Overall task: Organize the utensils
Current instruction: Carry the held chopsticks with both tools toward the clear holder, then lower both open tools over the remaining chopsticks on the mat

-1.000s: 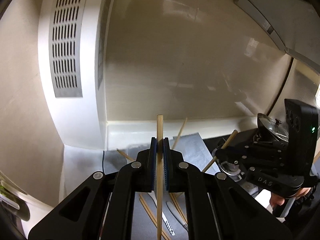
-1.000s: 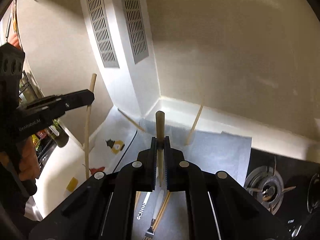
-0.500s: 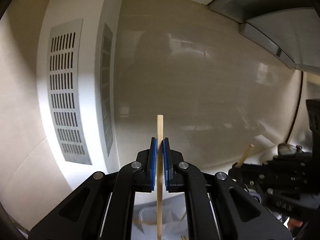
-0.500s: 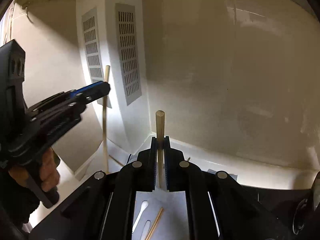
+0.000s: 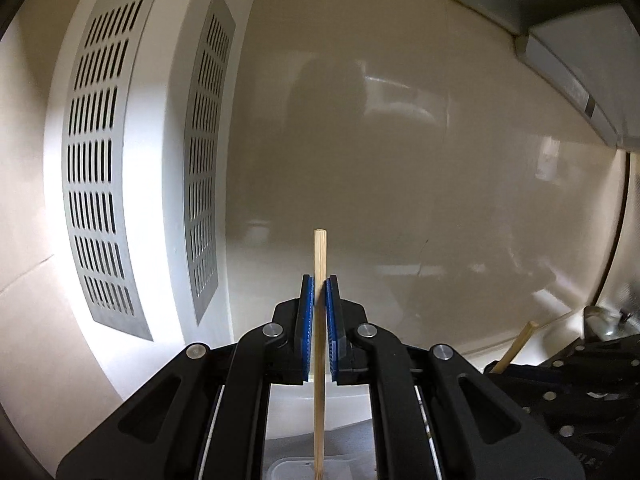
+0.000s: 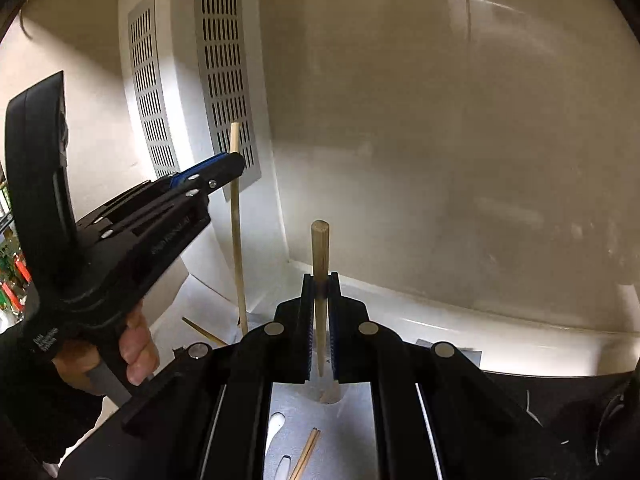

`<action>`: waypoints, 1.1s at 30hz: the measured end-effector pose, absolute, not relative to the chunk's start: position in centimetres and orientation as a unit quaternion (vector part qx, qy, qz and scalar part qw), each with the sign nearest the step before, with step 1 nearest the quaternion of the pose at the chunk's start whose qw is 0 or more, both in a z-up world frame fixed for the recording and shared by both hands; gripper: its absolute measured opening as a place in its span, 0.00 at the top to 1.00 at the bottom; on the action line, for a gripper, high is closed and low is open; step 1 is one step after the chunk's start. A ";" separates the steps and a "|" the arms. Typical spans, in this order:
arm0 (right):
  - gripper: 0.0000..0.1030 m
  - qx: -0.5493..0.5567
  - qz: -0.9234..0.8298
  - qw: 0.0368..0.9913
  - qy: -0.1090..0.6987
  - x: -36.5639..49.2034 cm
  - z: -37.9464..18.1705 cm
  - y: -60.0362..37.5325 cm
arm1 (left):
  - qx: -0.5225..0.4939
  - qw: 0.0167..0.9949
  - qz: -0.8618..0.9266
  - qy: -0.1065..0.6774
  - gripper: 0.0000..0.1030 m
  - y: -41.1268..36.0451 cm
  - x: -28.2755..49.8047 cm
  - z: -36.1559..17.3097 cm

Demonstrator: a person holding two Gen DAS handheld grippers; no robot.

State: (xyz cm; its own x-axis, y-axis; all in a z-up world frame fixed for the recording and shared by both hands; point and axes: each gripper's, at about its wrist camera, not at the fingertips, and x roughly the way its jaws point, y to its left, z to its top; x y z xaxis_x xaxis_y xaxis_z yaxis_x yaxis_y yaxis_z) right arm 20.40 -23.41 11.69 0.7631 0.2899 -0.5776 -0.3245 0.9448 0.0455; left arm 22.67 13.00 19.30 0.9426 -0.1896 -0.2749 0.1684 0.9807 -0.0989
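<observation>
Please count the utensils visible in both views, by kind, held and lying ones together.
Chopsticks held: 2, the left chopstick in the left claw and the right chopstick in the right claw.
Chopsticks lying: 3, a single chopstick and a chopstick pair.
White utensils, kind unclear: 2, upper white utensil, lower white utensil.
Total: 7.

Chopstick (image 5: 320, 300) pale matt wood; wall (image 5: 380, 140) glossy, smooth; vent panel (image 5: 100, 168) matt grey.
</observation>
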 end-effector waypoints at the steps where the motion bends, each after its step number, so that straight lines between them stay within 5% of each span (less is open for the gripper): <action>1: 0.93 -0.029 0.164 0.937 0.306 20.5 11.3 -23.3 | -0.035 0.985 -0.089 0.144 0.94 13.0 22.8 19.0; 5: 0.90 -0.028 0.170 0.931 0.323 20.7 9.7 -22.6 | -0.037 0.981 -0.092 0.164 0.90 13.5 23.4 17.4; 7: 0.72 -0.027 0.173 0.927 0.333 20.2 9.1 -22.6 | -0.037 0.978 -0.087 0.186 0.40 13.8 23.4 17.2; 8: 0.64 -0.027 0.173 0.926 0.334 19.9 9.0 -22.7 | -0.040 0.977 -0.080 0.193 0.06 14.1 23.1 17.2; 18: 0.32 -0.012 0.155 0.925 0.347 15.6 8.0 -24.7 | -0.026 0.956 -0.030 0.292 0.07 18.4 17.1 16.4; 33: 0.31 0.025 0.126 0.849 0.512 12.0 -2.8 -25.2 | -0.022 0.886 0.018 0.463 0.07 20.3 12.9 7.6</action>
